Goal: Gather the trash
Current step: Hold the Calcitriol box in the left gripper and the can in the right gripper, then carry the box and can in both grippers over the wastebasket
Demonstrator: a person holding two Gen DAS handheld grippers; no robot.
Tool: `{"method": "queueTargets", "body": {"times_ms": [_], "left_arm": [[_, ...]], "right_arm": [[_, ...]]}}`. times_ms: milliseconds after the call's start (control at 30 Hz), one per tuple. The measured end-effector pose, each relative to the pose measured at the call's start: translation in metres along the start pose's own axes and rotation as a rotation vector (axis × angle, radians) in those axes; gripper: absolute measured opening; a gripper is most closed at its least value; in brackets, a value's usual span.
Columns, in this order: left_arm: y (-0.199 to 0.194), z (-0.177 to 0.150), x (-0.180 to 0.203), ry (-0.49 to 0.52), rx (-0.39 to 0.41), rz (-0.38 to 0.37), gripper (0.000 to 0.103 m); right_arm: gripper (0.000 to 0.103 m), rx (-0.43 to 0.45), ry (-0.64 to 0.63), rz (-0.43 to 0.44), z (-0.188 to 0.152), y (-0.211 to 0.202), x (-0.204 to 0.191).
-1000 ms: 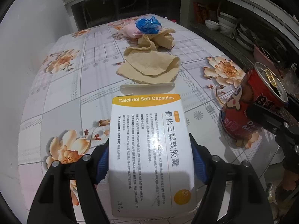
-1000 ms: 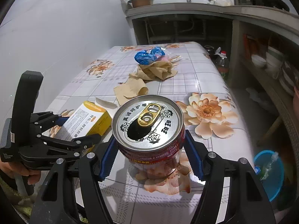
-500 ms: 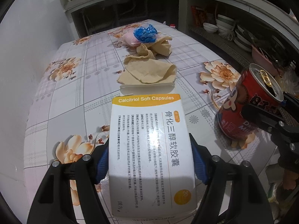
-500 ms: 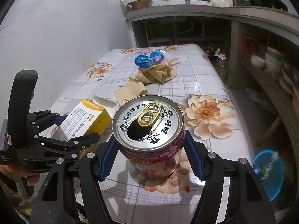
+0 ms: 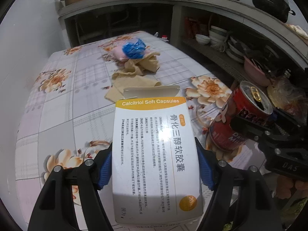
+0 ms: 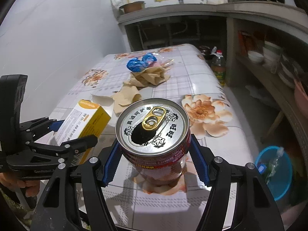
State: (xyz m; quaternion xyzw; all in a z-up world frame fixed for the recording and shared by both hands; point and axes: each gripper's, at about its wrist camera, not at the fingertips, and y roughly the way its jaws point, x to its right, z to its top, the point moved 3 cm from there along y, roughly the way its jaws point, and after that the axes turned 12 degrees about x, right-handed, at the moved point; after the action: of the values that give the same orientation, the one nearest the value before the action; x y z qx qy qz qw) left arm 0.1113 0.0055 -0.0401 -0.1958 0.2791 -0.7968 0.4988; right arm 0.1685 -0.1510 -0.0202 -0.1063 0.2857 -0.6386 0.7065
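jaws: left gripper clamps box (flap open); right gripper clamps can

The medicine box hides the table under it and its near end runs blurred toward the frame's bottom, the red can covers its own base (small print unreadable), and the shelf bowls smear at right.

Both cams ride right on the grippers, angled down over the flowered table toward the kitchen counter, super close, left beside right, each catching the other's tool plus the same crumpled paper.
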Motion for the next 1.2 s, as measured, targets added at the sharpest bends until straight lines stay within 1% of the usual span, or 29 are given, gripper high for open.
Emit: {"method": "queueTargets", "body": {"times_ms": [300,500,800,933,1000,1100,1200], "left_arm": [[0.001,0.009,0.016,0.016,0.012,-0.029,0.071],[0.003,0.018,0.032,0.044,0.023,-0.053,0.071],[0.009,0.033,0.069,0.094,0.032,-0.110,0.071],[0.016,0.044,0.095,0.118,0.033,-0.162,0.071],[0.021,0.050,0.107,0.122,0.032,-0.192,0.071],[0.034,0.068,0.137,0.137,0.027,-0.265,0.071],[0.049,0.082,0.166,0.146,0.010,-0.328,0.071]], "right_arm": [[0.063,0.023,0.040,-0.020,0.001,-0.009,0.016],[0.063,0.043,0.070,-0.030,0.002,-0.018,0.030],[0.063,0.071,0.135,-0.044,0.002,-0.031,0.058],[0.063,0.089,0.177,-0.063,0.001,-0.039,0.075],[0.063,0.108,0.216,-0.092,0.001,-0.048,0.093],[0.063,0.140,0.260,-0.147,0.000,-0.062,0.119],[0.063,0.177,0.330,-0.243,-0.006,-0.085,0.158]]}}
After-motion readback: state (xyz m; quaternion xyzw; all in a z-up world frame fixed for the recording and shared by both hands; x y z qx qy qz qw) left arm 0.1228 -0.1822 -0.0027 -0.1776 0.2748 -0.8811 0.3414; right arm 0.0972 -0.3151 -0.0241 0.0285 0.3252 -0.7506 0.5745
